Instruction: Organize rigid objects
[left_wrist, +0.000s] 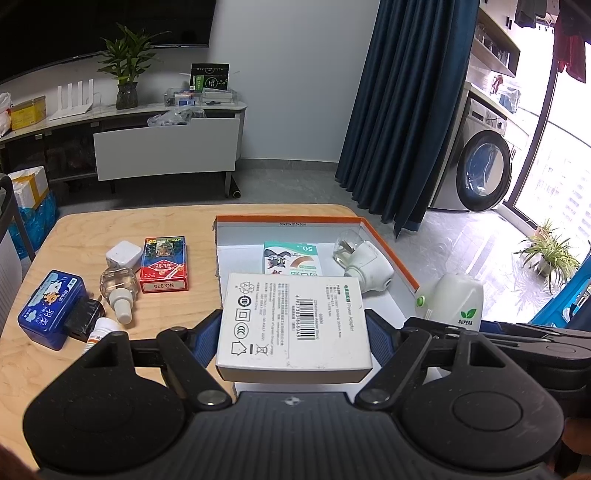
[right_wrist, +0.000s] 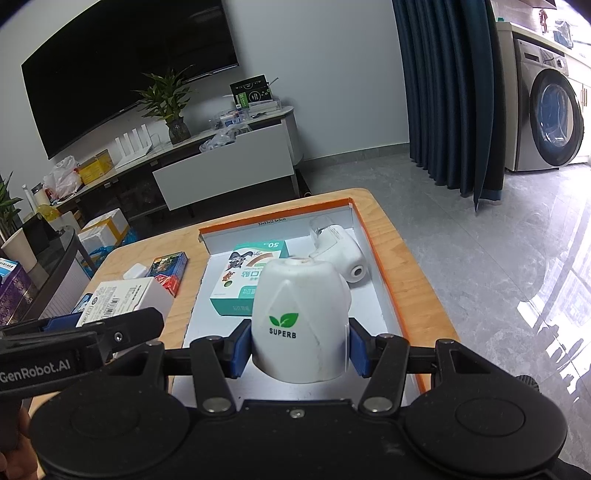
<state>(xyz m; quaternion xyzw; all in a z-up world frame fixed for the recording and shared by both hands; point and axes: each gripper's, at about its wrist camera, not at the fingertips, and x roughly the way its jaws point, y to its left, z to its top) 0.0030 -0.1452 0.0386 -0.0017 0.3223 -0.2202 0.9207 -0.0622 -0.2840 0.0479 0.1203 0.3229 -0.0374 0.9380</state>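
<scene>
Counts first. Your left tool (left_wrist: 294, 325) was clamped on one white adapter box (left_wrist: 293, 325), label up, held over the near left edge of the orange-rimmed tray (left_wrist: 388, 243). Your right tool (right_wrist: 300, 341) was closed around one white SUPERB bottle (right_wrist: 301, 317), held over the near end of that tray.

Inside the tray: two items. One green-and-white bandage box (right_wrist: 251, 280) lay flat near the middle; one white plug-in vaporizer (right_wrist: 341, 251) with a clear bottle lay on its side toward the far right corner.

Loose on the worktop (left_wrist: 110, 225), left of the tray: six items.
- one red card pack (left_wrist: 164, 264), flat
- one white charger cube (left_wrist: 123, 254), just beside the pack's far left corner
- one clear refill bottle (left_wrist: 118, 290) with a white neck, on its side
- one blue tin (left_wrist: 50, 308) near the left edge
- one black block (left_wrist: 85, 319) touching the tin's right side
- one white tube (left_wrist: 98, 332), partly hidden behind your left tool

Total counted: ten objects, two of them in your tools.
</scene>
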